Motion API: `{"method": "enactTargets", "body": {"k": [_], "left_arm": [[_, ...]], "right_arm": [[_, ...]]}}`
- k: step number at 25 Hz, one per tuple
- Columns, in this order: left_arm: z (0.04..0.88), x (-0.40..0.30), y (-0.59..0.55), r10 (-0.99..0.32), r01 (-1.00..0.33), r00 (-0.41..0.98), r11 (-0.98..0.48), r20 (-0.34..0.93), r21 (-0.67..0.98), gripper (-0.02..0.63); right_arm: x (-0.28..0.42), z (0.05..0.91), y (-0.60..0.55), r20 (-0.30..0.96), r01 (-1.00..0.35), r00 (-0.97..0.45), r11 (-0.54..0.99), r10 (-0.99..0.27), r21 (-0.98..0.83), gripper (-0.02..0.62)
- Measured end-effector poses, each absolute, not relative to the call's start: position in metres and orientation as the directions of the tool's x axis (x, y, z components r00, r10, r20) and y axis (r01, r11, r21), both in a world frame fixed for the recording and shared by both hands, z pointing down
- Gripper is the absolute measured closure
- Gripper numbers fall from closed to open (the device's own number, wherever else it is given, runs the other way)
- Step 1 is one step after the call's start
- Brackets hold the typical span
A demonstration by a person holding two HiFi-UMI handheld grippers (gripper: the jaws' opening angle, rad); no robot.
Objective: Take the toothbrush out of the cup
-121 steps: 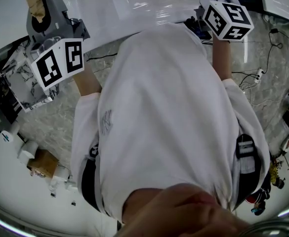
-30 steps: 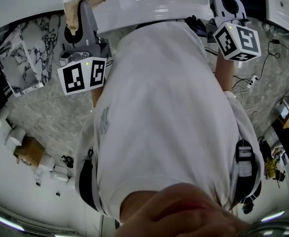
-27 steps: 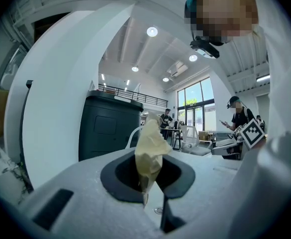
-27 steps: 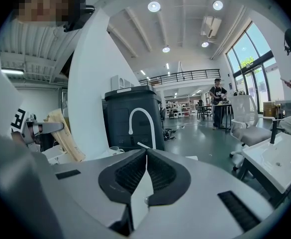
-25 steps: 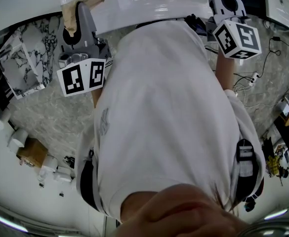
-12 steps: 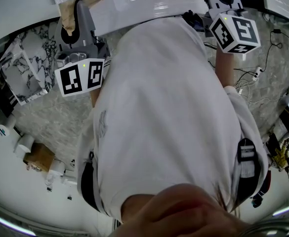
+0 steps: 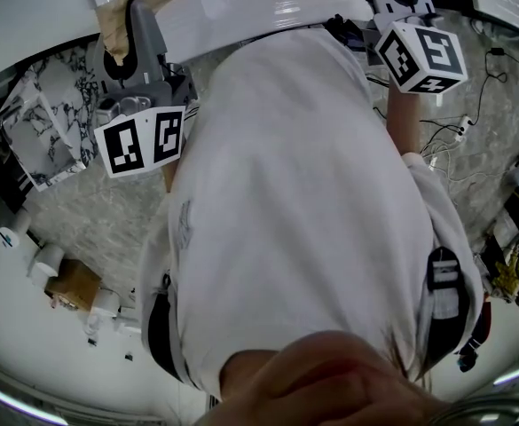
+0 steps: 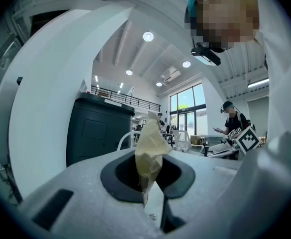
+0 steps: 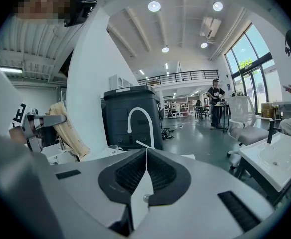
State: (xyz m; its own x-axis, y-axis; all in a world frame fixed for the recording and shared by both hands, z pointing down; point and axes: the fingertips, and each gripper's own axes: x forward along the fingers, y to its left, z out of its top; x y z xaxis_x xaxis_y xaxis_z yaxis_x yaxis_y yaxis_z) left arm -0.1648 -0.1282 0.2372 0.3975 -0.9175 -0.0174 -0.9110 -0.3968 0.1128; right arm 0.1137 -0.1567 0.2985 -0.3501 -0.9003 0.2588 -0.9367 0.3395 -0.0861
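The left gripper (image 8: 150,182) is clamping a crumpled tan sheet (image 8: 149,146) (paper or cloth, hard to tell), which is sticking up past its tips. The right gripper (image 9: 146,156) is pressing its jaws together on nothing. I am not making out the toothbrush or cup in any view.

Bright ceiling lights (image 9: 154,6), fisheye distort. (dark corners)

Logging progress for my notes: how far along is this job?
Nothing looks done: no toothbrush or cup shows in any view. In hand: the left claw is shut on a crumpled tan paper-like piece; the right claw is shut and empty. The whole toothbrush removal is left.
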Motion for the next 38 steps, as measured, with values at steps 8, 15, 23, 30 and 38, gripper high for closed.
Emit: {"method": "enactTargets", "body": {"k": [8,15,23,30,38], "left_arm": [[0.246,-0.169,-0.123,-0.919,-0.911,0.393,-0.391,-0.008,0.133,0.568],[0.248,-0.16,-0.121,-0.913,-0.899,0.408,-0.404,-0.014,0.166,0.568],[0.252,-0.168,-0.119,-0.918,-0.905,0.395,-0.39,-0.004,0.169,0.568],[0.25,-0.178,-0.118,-0.929,-0.918,0.37,-0.366,-0.002,0.152,0.568],[0.255,-0.173,-0.116,-0.921,-0.91,0.389,-0.382,0.013,0.16,0.568]], "right_arm": [[0.108,0.304,-0.155,0.266,-0.935,-0.353,0.345,-0.897,-0.078,0.58],[0.11,0.302,-0.154,0.265,-0.937,-0.347,0.341,-0.9,-0.07,0.58],[0.107,0.303,-0.154,0.276,-0.936,-0.348,0.348,-0.896,-0.051,0.58],[0.108,0.306,-0.152,0.284,-0.935,-0.351,0.351,-0.892,-0.054,0.58],[0.108,0.309,-0.151,0.286,-0.938,-0.344,0.341,-0.894,-0.06,0.58]]}}
